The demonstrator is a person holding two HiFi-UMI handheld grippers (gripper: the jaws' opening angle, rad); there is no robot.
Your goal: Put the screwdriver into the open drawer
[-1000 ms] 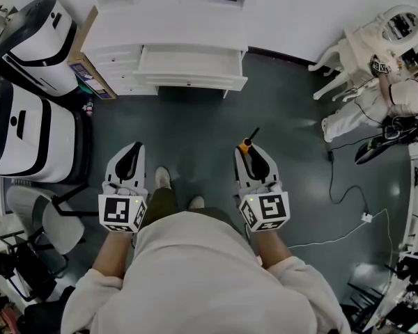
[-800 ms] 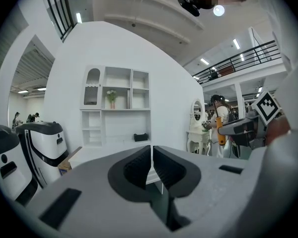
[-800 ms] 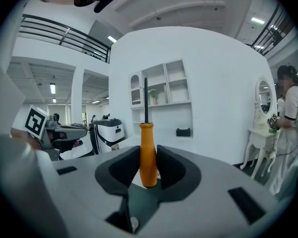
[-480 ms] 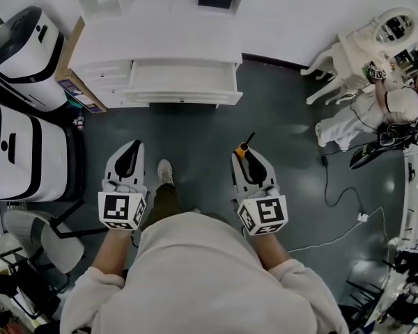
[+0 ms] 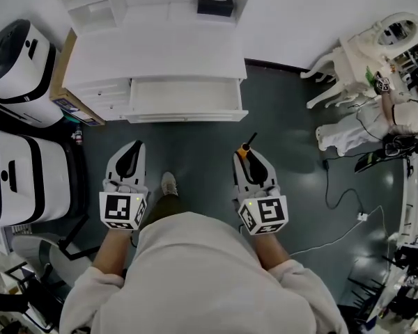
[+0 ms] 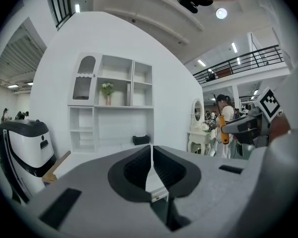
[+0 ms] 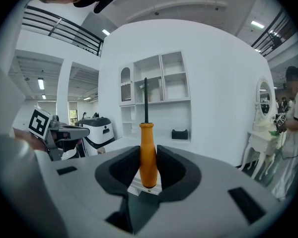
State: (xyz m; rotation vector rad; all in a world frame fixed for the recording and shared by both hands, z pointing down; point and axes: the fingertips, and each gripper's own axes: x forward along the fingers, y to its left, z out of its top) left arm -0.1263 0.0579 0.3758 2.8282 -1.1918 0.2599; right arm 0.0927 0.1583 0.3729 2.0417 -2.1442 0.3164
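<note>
An orange-handled screwdriver (image 7: 148,152) stands upright between the jaws of my right gripper (image 7: 149,160), its black shaft pointing up; the jaws are shut on its handle. In the head view the screwdriver (image 5: 246,145) pokes out ahead of the right gripper (image 5: 249,160). My left gripper (image 5: 131,157) is level with it on the left, shut and empty, its pads (image 6: 139,165) almost touching. The white open drawer (image 5: 184,97) juts from the white cabinet (image 5: 153,47) ahead of both grippers, a short stretch of dark floor away.
White-and-black machines (image 5: 21,172) stand at the left beside a cardboard box (image 5: 70,82). A black tissue box (image 5: 215,4) sits on the cabinet top. A white vanity chair (image 5: 348,68) and cables (image 5: 334,186) are at the right. A person's shoe (image 5: 168,184) is below.
Both grippers have come closer to the cabinet, and the open drawer now lies nearer to them in the head view. The screwdriver stays gripped in the right gripper.
</note>
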